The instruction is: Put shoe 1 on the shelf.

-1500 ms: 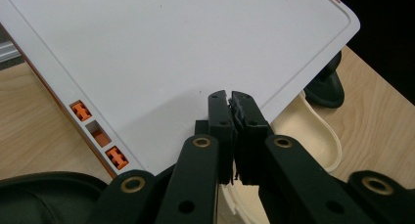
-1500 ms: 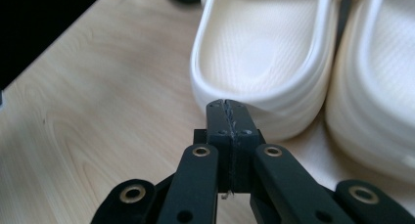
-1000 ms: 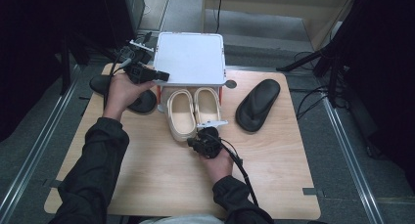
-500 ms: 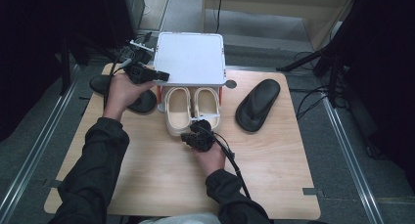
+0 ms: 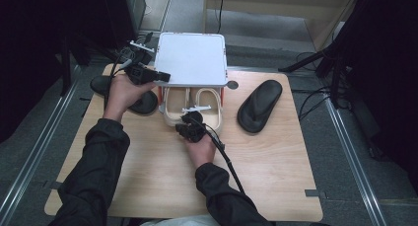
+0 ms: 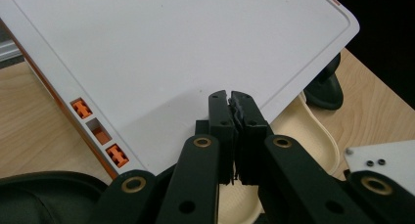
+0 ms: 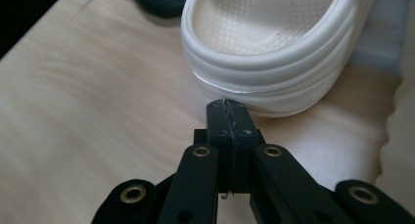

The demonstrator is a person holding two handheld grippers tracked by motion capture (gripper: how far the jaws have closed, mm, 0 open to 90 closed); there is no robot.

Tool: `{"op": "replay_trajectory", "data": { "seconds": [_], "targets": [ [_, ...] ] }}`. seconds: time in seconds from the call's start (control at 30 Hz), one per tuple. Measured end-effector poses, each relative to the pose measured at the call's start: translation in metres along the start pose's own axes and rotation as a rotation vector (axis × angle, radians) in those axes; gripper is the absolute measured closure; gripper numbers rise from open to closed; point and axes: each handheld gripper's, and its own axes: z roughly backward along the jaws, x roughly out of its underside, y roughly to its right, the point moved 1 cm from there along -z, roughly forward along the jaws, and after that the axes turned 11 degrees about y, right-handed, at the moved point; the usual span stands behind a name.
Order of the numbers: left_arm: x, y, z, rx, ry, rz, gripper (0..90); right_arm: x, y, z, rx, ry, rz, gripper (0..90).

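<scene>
While both claws sit closed, right claw (image 7: 228,102) just before cream sandal (image 7: 274,53) heel.

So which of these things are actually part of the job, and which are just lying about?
In use:
- cream slippers, under the white rack
- white rack
- right claw, shut, at a slipper's heel
- left claw, shut, over the rack's top

Lying about:
- black slipper, to the right
- black slippers, near the left hand

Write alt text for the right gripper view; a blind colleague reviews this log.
The right gripper, jaws shut with nothing between them, points at the rounded heel of a cream slipper on the wooden table. Part of a black slipper shows beyond.
</scene>
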Motion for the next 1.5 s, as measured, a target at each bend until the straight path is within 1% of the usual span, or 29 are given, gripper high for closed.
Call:
{"op": "replay_trajectory", "data": {
  "seconds": [0.03, 0.07, 0.1, 0.13, 0.17, 0.2, 0.23, 0.27, 0.37, 0.4, 0.47, 0.53, 0.63, 0.7, 0.73, 0.8, 0.87, 0.9, 1.0, 1.03, 1.07, 1.17, 1.2, 1.23, 1.33, 1.37, 1.4, 1.5],
  "targets": [
    [0.0, 0.0, 0.0, 0.0, -0.001, -0.001, 88.5, -0.002, 0.0, -0.003, 0.007, 0.003, 0.003, 90.0],
    [0.0, 0.001, 0.0, -0.003, -0.003, -0.008, 88.5, -0.004, 0.001, -0.004, 0.001, 0.005, -0.002, 90.0],
    [0.0, 0.002, 0.0, -0.001, -0.005, -0.009, 88.5, -0.007, 0.001, -0.007, 0.027, 0.012, 0.003, 90.0],
    [0.0, 0.002, 0.0, -0.008, -0.005, -0.014, 88.6, -0.009, 0.002, -0.009, 0.037, 0.014, 0.007, 90.0],
    [0.0, 0.002, 0.0, -0.01, -0.004, -0.013, 88.6, -0.012, 0.003, -0.011, 0.04, 0.015, 0.008, 90.0],
    [0.0, 0.002, 0.0, -0.009, -0.003, -0.009, 88.6, -0.015, 0.003, -0.013, 0.042, 0.018, -0.006, 90.0],
    [0.0, 0.002, 0.0, -0.009, -0.003, -0.009, 88.7, -0.015, 0.003, -0.013, 0.042, 0.018, -0.006, 90.0],
    [0.0, 0.002, 0.0, -0.01, -0.002, -0.009, 88.6, -0.023, 0.004, -0.018, 0.063, 0.03, -0.001, 90.0],
    [0.0, 0.003, -0.001, -0.011, -0.004, -0.014, 88.6, -0.029, 0.004, -0.025, 0.081, 0.023, -0.002, 90.0],
    [0.0, 0.003, -0.001, -0.011, -0.004, -0.014, 88.7, -0.029, 0.004, -0.025, 0.081, 0.023, -0.002, 90.0],
    [-0.001, 0.004, -0.001, -0.016, -0.005, -0.017, 88.9, -0.033, 0.003, -0.032, 0.087, 0.018, -0.01, 90.0],
    [-0.001, 0.004, -0.001, -0.019, -0.004, -0.018, 89.0, -0.034, 0.003, -0.035, 0.091, 0.018, -0.012, 90.0],
    [0.0, 0.003, -0.001, -0.016, -0.004, -0.016, 89.0, -0.035, 0.002, -0.038, 0.098, 0.015, -0.002, 90.0],
    [0.0, 0.002, 0.0, -0.014, -0.004, -0.015, 89.0, -0.035, 0.001, -0.037, 0.087, 0.015, -0.006, 90.0],
    [0.0, 0.002, 0.0, -0.013, -0.003, -0.013, 89.0, -0.035, 0.0, -0.035, 0.076, 0.019, -0.013, 90.0],
    [0.0, 0.002, 0.0, -0.013, -0.002, -0.01, 89.0, -0.035, -0.003, -0.029, 0.058, 0.029, -0.004, 90.0],
    [0.0, 0.001, 0.0, -0.01, -0.003, -0.009, 89.0, -0.033, -0.005, -0.019, 0.036, 0.039, -0.004, 90.0],
    [0.0, 0.001, 0.0, -0.01, -0.002, -0.007, 89.0, -0.033, -0.006, -0.016, 0.03, 0.046, 0.007, 90.0],
    [0.0, 0.002, 0.0, -0.012, -0.002, -0.008, 89.0, -0.03, -0.01, 0.003, 0.001, 0.063, 0.023, 90.0],
    [0.0, 0.002, 0.0, -0.012, -0.002, -0.008, 89.0, -0.03, -0.01, 0.003, 0.001, 0.063, 0.023, 90.0],
    [0.0, 0.002, 0.0, -0.015, -0.003, -0.01, 89.0, -0.027, -0.011, 0.014, -0.032, 0.072, 0.035, 90.0],
    [0.0, 0.002, 0.0, -0.015, -0.004, -0.01, 89.0, -0.024, -0.012, 0.03, -0.056, 0.074, 0.051, 90.0],
    [0.0, 0.002, 0.0, -0.013, -0.003, -0.008, 89.0, -0.023, -0.011, 0.037, -0.061, 0.073, 0.063, 90.0],
    [0.0, 0.002, 0.0, -0.013, -0.003, -0.007, 89.0, -0.022, -0.01, 0.041, -0.069, 0.07, 0.06, 90.0],
    [0.0, 0.002, 0.0, -0.014, -0.003, -0.008, 89.0, -0.018, -0.005, 0.056, -0.07, 0.063, 0.075, 90.0],
    [0.0, 0.002, 0.0, -0.014, -0.003, -0.008, 89.0, -0.018, -0.005, 0.056, -0.07, 0.063, 0.075, 90.0],
    [0.0, 0.002, 0.0, -0.013, -0.002, -0.008, 88.9, -0.015, 0.002, 0.066, -0.074, 0.066, 0.065, 90.0],
    [0.0, 0.002, 0.0, -0.014, 0.0, -0.006, 89.0, -0.01, 0.009, 0.076, -0.079, 0.061, 0.057, 90.0]
  ]
}}
